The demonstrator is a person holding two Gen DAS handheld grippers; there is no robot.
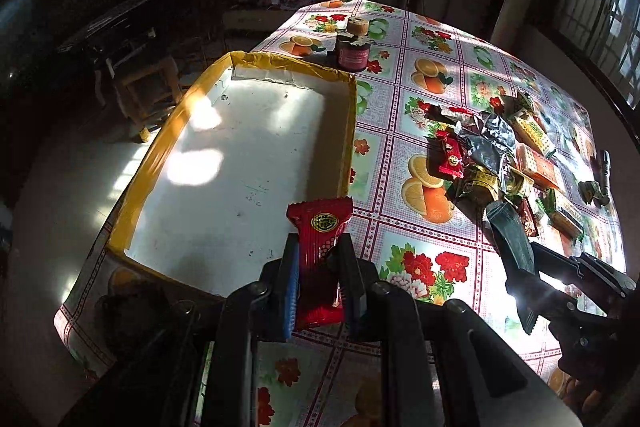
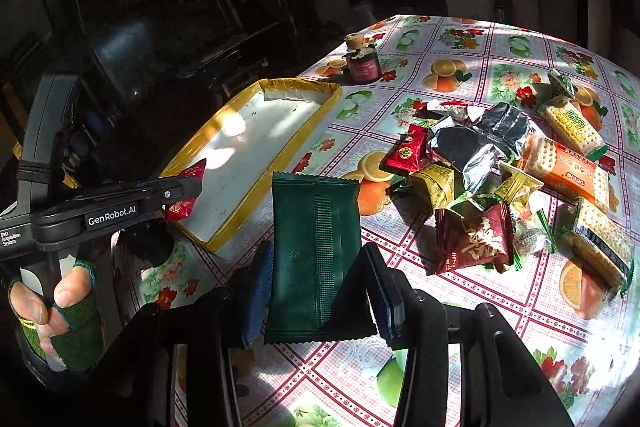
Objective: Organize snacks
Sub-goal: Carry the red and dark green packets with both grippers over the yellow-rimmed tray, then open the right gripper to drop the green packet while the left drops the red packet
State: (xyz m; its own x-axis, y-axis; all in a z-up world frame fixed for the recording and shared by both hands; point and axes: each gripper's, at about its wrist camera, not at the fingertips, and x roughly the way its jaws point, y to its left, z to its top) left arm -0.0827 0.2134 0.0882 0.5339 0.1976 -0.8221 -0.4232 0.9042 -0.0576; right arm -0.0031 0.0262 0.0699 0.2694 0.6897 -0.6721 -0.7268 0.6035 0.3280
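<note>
Red foil snack (image 1: 320, 255) pinched in left claw (image 1: 318, 281) — right claw (image 2: 318, 281) grips a green packet (image 2: 314, 255) (matte, crimped ends).

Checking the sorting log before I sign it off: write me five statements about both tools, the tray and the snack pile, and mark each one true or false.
1. The left tool grips a red snack packet. True.
2. The right tool is empty. False: it holds a dark green packet.
3. The yellow-rimmed tray already holds several snacks. False: its white floor is bare.
4. The snack pile lies on the fruit-print tablecloth, outside the tray. True.
5. The dark jar stands inside the tray. False: it stands on the tablecloth beyond the tray's far rim.
</note>
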